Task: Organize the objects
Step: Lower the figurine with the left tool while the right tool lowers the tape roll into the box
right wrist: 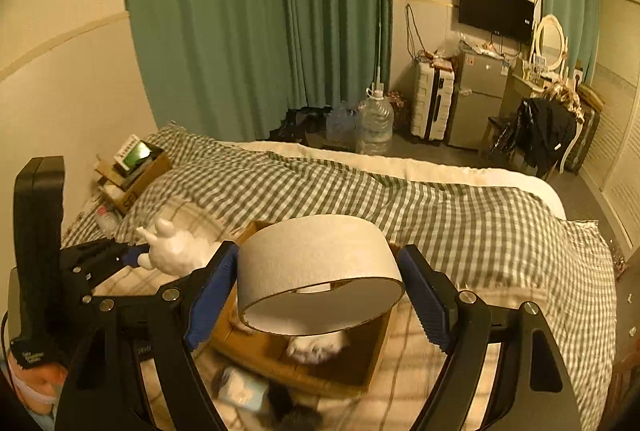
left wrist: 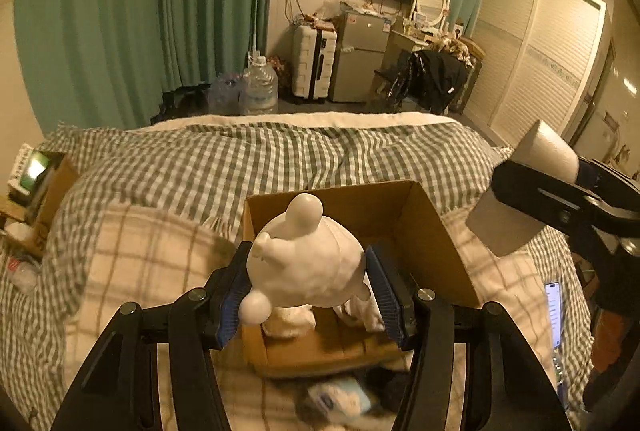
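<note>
My left gripper [left wrist: 308,291] is shut on a white bear figurine [left wrist: 308,263] and holds it above the near left part of an open cardboard box [left wrist: 436,239] on the bed. The figurine also shows in the right wrist view [right wrist: 172,251]. My right gripper [right wrist: 316,291] is shut on a wide roll of tape [right wrist: 316,263], held above the same box [right wrist: 376,335]. The roll and right gripper show at the right edge of the left wrist view [left wrist: 524,187]. A white soft object [right wrist: 320,347] lies inside the box.
The bed has a green checked duvet [left wrist: 280,155] and a plaid blanket [left wrist: 152,263]. A phone [left wrist: 554,311] lies to the right of the box. Small items [right wrist: 244,391] lie in front of it. Another box with clutter [right wrist: 136,167] sits at the far left.
</note>
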